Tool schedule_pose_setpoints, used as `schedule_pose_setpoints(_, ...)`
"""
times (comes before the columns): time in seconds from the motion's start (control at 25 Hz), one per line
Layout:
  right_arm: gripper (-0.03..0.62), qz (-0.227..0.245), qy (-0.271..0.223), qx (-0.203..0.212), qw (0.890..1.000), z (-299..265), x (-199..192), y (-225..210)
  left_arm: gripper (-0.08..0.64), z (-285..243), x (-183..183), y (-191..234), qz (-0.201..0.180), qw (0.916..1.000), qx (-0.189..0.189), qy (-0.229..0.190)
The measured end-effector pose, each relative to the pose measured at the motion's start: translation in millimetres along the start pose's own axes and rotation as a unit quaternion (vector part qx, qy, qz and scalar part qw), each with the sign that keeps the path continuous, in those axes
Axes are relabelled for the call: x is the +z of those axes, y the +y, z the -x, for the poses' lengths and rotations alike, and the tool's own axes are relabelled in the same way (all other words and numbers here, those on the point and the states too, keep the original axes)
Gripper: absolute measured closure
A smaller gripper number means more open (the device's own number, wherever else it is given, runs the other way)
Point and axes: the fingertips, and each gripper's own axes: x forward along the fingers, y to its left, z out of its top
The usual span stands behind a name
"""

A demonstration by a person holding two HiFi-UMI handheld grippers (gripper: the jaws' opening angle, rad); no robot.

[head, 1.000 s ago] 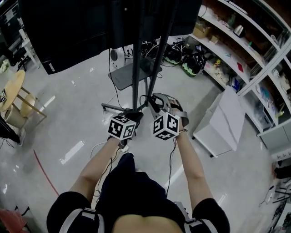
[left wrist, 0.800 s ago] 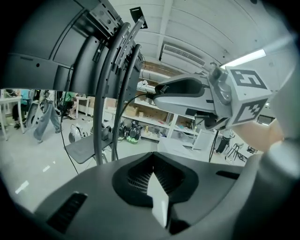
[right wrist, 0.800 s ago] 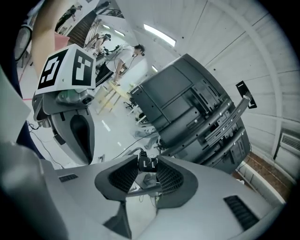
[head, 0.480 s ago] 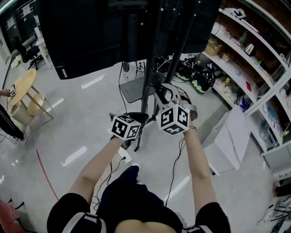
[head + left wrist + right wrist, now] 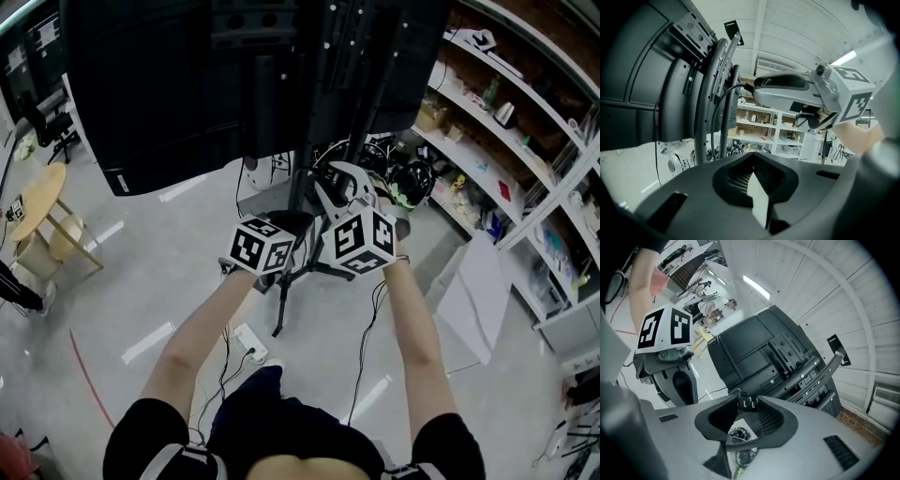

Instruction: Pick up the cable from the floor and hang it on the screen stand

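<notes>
**Workshop floor, rear of screen: plug in the right grip, bracket ahead and above**

Premises: glossy grey floor [image 5: 141, 281], with open shelving [image 5: 506, 150] along the right side. The black screen [image 5: 169, 84] fills the upper head view and is seen from behind. It is carried on the screen stand [image 5: 305, 159], whose uprights run down to feet directly in front of the person.

Right gripper [image 5: 747, 405]: its fingers are pinching the black plug [image 5: 749, 401] of the cable [image 5: 716, 115]. The cable arcs away from the plug and hangs beside the uprights, its long axis near vertical. Its lower run passes out of sight behind the left gripper's body.

Left gripper [image 5: 752, 157]: its jaw tips are pressed together, and nothing shows between them. It sits just beside the right gripper, to that gripper's left.

Governing relation: the curved bracket arm [image 5: 820, 376] on the screen's back lies ahead of the plug, up and to its right, and clear of it. The right hand is the carrying hand and is judged the nearer. The next move likely calls for lifting the cable over that arm.

Obstructions:
- The uprights stand close ahead.
- The left gripper sits near enough to crowd the right.
- A thin lead [image 5: 368, 328] trails from the right wrist and could snag.
- A power strip [image 5: 248, 342] lies on the floor below the left forearm.
</notes>
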Motion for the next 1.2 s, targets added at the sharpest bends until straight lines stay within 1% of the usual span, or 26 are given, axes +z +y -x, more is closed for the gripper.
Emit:
schedule_pose_setpoints(0.16, 0.451, 0.014, -0.006, -0.009, 1.0, -21.1, 4.4, -24.4, 0.552, -7.6, 27.6, 26.5, -0.008, 0.9997, 0.006, -0.02)
schedule_pose_setpoints(0.28, 0.451, 0.029, -0.015, -0.019, 0.999, -29.7, 9.6, -48.7, 0.552, -18.1, 50.3, 36.3, -0.016, 0.9994, 0.005, -0.032)
schedule_pose_setpoints(0.44, 0.451, 0.043, -0.033, -0.034, 0.998, -36.0, 25.2, -79.1, 0.552, -26.1, 82.9, 47.2, -0.031, 0.9984, 0.006, -0.046)
schedule_pose_setpoints(0.64, 0.451, 0.063, -0.046, -0.056, 0.995, -51.1, 40.1, -104.4, 0.552, -26.0, 117.6, 74.3, -0.054, 0.9961, 0.013, -0.069)
schedule_pose_setpoints(0.84, 0.451, 0.086, -0.053, -0.077, 0.992, -68.0, 52.1, -123.3, 0.552, -25.2, 140.4, 99.3, -0.066, 0.9943, 0.011, -0.083)
schedule_pose_setpoints(1.0, 0.451, 0.089, -0.068, -0.094, 0.989, -80.1, 66.5, -126.9, 0.552, -18.9, 148.3, 114.6, -0.074, 0.9921, 0.003, -0.101)
schedule_pose_setpoints(1.2, 0.451, 0.086, -0.087, -0.113, 0.986, -77.6, 75.0, -154.7, 0.552, -25.5, 168.8, 120.3, -0.078, 0.9902, 0.004, -0.116)
